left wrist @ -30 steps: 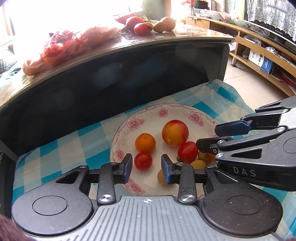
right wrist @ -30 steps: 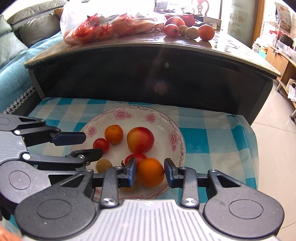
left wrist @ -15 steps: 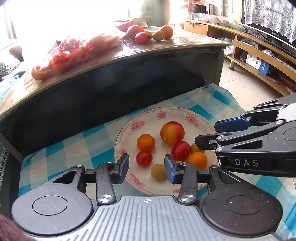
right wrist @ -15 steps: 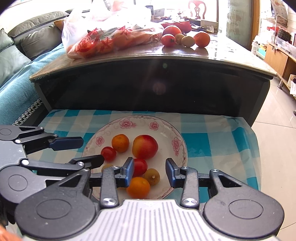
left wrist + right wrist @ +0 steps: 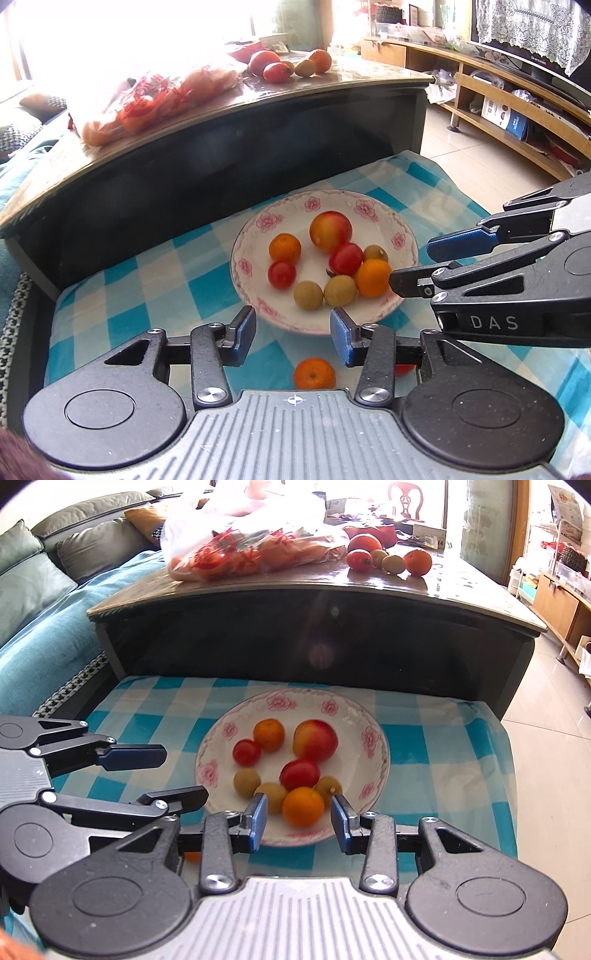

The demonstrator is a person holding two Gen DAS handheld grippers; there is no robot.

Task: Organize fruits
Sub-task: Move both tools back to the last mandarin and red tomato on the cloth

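A white plate with pink flowers (image 5: pixel 402 236) (image 5: pixel 373 738) sits on the blue-checked cloth (image 5: pixel 122 295). It holds a peach (image 5: pixel 330 230), two oranges (image 5: pixel 373 277) (image 5: pixel 284 247), two red tomatoes (image 5: pixel 345 258) and several small yellow fruits. My left gripper (image 5: pixel 293 334) is open and empty, just short of the plate's near rim. An orange (image 5: pixel 314 373) lies on the cloth below it. My right gripper (image 5: pixel 298 818) is open and empty, above the plate's near edge, with the nearer orange (image 5: pixel 303 806) between its fingers' line of sight.
A dark coffee table (image 5: pixel 317 587) stands behind the cloth, carrying a plastic bag of fruit (image 5: pixel 251 550) and several loose fruits (image 5: pixel 391 559). A sofa (image 5: pixel 44 572) is at the left. Tiled floor (image 5: pixel 546 775) and wooden shelving (image 5: pixel 517 96) are at the right.
Both grippers pulled back and up from the plate. The right gripper let go of the orange, which now rests on the plate. An orange on the cloth came into view.
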